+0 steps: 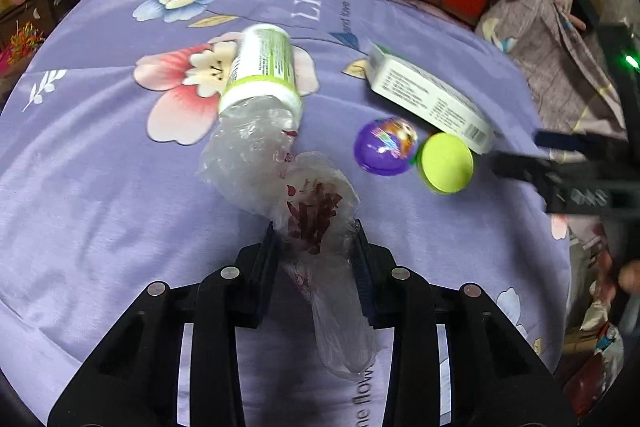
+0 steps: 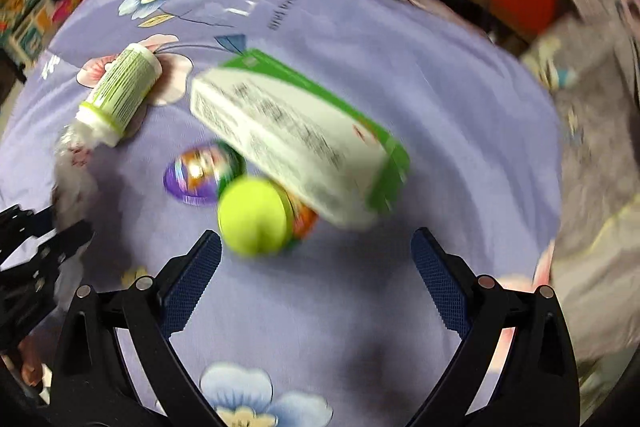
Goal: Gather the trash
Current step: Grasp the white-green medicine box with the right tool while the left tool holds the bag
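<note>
My left gripper (image 1: 316, 243) is clamped on the plastic bag (image 1: 308, 211); my right gripper (image 2: 316, 251), spread wide, faces the box (image 2: 296, 139) lying diagonally mid-frame, just ahead

Dim indoor light, fisheye-bent edges, heavy motion blur in right view.

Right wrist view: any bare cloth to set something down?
Bare purple cloth between the open right gripper fingers, and right of the white-green box. Crowded centre-left: yellow-green ball, purple capsule, bottle.
</note>
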`<state>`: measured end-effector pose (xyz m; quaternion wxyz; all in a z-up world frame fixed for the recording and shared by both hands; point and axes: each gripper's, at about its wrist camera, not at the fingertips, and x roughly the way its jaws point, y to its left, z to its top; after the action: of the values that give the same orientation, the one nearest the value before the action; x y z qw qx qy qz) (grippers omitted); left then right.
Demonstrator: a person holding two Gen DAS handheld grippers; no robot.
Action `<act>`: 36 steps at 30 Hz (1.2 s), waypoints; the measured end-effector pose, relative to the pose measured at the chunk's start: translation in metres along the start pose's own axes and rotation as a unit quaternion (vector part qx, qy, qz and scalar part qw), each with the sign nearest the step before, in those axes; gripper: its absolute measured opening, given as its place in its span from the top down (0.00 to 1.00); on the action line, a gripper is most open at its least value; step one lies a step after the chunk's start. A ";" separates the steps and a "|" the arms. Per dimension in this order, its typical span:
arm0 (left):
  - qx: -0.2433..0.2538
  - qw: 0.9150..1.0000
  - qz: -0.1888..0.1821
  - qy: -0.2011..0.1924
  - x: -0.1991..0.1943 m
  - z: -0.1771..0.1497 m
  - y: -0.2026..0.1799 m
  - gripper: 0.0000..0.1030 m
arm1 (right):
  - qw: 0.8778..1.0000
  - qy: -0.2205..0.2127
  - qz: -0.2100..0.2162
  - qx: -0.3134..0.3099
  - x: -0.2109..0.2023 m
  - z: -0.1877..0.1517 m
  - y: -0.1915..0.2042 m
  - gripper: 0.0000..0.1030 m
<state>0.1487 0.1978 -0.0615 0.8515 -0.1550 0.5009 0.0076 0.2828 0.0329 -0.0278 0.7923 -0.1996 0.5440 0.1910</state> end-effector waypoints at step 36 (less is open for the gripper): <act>0.016 0.999 -0.037 0.022 0.022 0.002 -0.017 0.65 | 0.999 -0.027 -0.017 0.007 0.001 0.017 -0.025 0.71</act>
<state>0.1646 0.1790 -0.0750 0.8421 -0.1597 0.5138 -0.0358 0.3091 0.0207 -0.0208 0.8113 -0.1978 0.5201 0.1793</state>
